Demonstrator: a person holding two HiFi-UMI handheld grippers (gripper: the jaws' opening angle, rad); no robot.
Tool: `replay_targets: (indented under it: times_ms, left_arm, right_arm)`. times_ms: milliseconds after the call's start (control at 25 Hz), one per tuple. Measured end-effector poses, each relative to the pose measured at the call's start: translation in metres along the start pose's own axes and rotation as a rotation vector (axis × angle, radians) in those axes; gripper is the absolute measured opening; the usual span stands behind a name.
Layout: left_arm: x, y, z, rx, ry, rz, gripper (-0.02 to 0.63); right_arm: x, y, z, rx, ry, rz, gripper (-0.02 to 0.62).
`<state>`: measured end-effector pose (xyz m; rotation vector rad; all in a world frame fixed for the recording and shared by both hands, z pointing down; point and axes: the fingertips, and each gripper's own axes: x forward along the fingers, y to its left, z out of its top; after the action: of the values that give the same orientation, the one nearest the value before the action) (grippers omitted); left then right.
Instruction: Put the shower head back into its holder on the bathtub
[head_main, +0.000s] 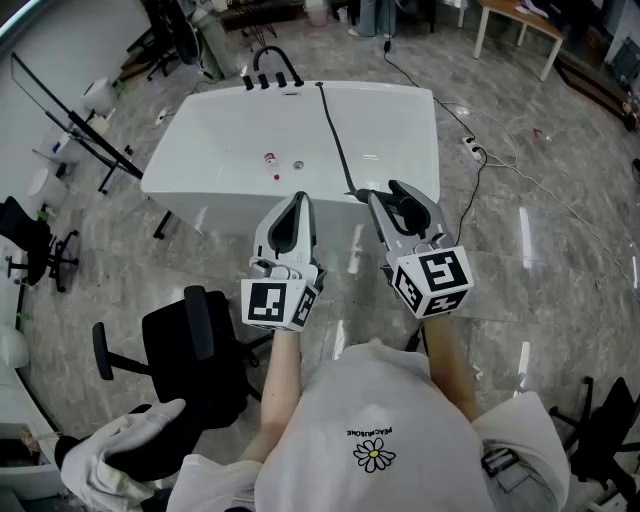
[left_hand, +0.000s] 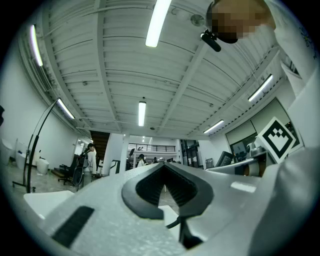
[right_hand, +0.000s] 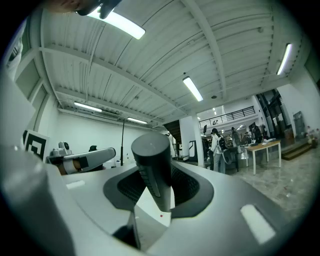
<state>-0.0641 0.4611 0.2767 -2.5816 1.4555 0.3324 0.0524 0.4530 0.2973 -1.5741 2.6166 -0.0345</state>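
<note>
While the right gripper (head_main: 397, 196) clamps the dark shower head (right_hand: 152, 167), the left gripper (head_main: 298, 200) sits closed, empty. Both hover mid-frame by the lower edge of the bathtub (head_main: 400, 130).

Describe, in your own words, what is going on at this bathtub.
A person stands in front of a white bathtub with a claw in each hand. The right claw grips the dark shower head, whose black hose trails across the tub towards its far end. The left claw is shut and empty. The shower head has not been put back yet.
</note>
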Motion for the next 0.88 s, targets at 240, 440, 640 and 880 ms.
replay_targets:
  times_ms: [240, 440, 640, 880]
  left_arm:
    - [0.006, -0.004, -0.009, 0.001, 0.016, -0.021, 0.000]
    - [0.009, -0.003, -0.019, 0.003, 0.035, -0.019, 0.000]
    - [0.020, -0.004, -0.031, -0.014, 0.053, -0.016, 0.000]
    - [0.031, -0.011, -0.067, -0.035, 0.127, -0.025, 0.000]
  right_arm:
    - [0.007, 0.000, -0.001, 0.040, -0.003, 0.066, 0.137]
    - [0.010, -0.005, -0.002, 0.020, -0.006, 0.047, 0.137]
    - [0.013, -0.014, -0.001, -0.006, -0.011, 0.034, 0.137]
    - [0.022, -0.041, -0.002, 0.047, -0.020, 0.006, 0.137]
